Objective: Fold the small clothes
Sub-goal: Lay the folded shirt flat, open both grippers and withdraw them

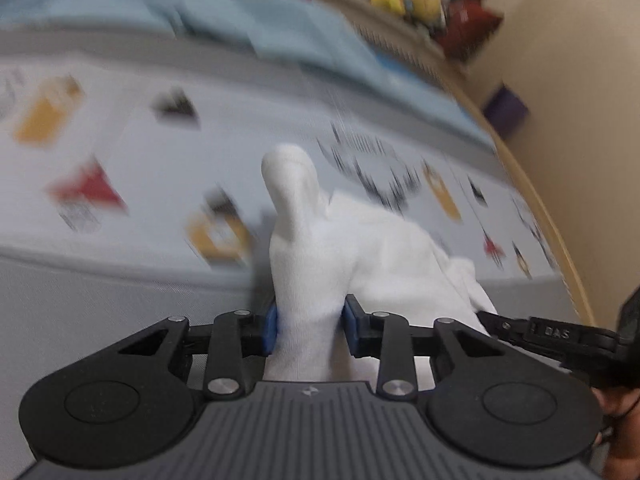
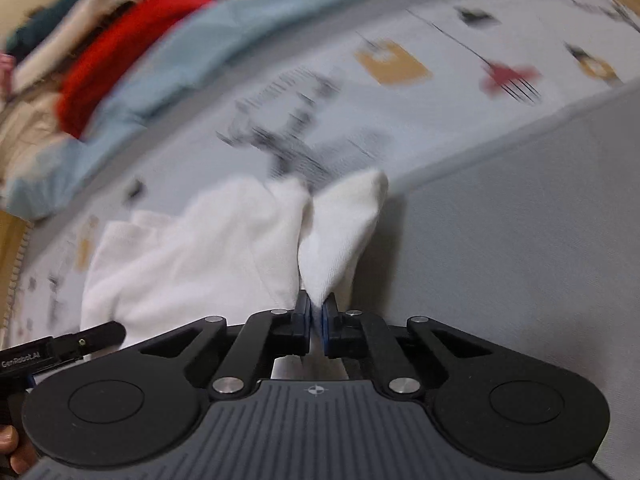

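Observation:
A small white garment [image 1: 384, 248] lies on a printed bed sheet [image 1: 152, 184]. My left gripper [image 1: 310, 322] is shut on a bunched end of it, which sticks up between the blue pads [image 1: 271, 326]. My right gripper [image 2: 316, 316] is shut on another corner of the same white garment [image 2: 208, 248], its pads nearly together on a thin fold. The rest of the cloth spreads to the left in the right wrist view. Each gripper's tip shows at the edge of the other view: the right one [image 1: 492, 318], the left one [image 2: 108, 330]. Both views are motion-blurred.
A light blue blanket [image 1: 240, 20] and a red cloth [image 2: 120, 60] lie in a pile at the far side of the bed. A wooden bed frame [image 1: 532, 184] runs along the right edge beside a beige wall. A grey mattress side [image 2: 520, 240] is near.

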Tool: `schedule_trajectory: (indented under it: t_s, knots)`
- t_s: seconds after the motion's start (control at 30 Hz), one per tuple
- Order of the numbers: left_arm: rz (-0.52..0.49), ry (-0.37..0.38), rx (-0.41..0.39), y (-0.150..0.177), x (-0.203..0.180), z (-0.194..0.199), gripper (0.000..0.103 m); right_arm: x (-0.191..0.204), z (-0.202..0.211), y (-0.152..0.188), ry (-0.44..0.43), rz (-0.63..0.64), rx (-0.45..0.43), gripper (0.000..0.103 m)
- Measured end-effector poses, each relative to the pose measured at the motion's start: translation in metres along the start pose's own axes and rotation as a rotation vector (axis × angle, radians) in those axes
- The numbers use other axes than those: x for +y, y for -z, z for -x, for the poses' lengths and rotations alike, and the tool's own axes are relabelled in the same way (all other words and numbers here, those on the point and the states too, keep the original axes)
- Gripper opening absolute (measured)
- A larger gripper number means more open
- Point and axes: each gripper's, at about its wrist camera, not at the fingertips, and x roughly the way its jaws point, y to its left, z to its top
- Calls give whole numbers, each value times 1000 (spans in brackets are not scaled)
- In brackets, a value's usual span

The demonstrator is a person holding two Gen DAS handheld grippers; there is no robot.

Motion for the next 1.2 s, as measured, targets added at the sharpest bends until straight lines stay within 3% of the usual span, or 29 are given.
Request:
schedule_trajectory:
  t_s: [0.07,0.13,0.27,0.33,0.4,0.47,0.57,0.6,0.67,0.73,0.83,0.9,0.93,0.97,1.03,1.13,1.2]
  knots:
    - [9,-89,-80,-8,15,16,52,25,-4,-5,-10,28,-58,9]
    - [39,-118,-103,-14,35,30,56,45,-7,-7,16,34,-106,10]
    - [86,-2,-17,-12,55,40,56,71,2,-8,69,139,-170,12]
    - [70,27,49,-3,54,34,51,79,10,-7,17,208,-183,14]
    - [52,24,175,12,56,15,41,82,10,-2,-75,246,-118,21]
    - [-25,-95,327,35,56,-5,34,82,-4,6,-70,300,-9,21]
    - [-51,-114,310,45,53,4,34,69,-40,26,145,352,195,34]
    - [-42,-113,315,47,53,7,34,62,-46,29,188,333,227,32]
    - [-41,-123,359,55,55,11,34,50,-49,29,259,304,251,31]
    - [-52,-139,396,63,55,14,35,46,-40,23,277,292,218,32]
    - [-111,-167,367,64,43,34,36,45,-10,14,260,236,99,32]
    - [-144,-192,307,62,34,59,39,48,17,11,235,222,15,33]
    - [-153,-198,268,61,28,73,46,51,31,11,230,228,-24,34]
    - [-159,-199,218,60,21,89,54,57,44,12,224,237,-56,38]
    - [-173,-208,108,63,5,121,80,65,75,19,192,255,-127,49]
    - [-186,-186,-19,74,-24,158,85,83,117,39,163,317,-226,65]
    - [-161,-156,-80,91,-36,178,87,92,139,63,162,362,-265,83]
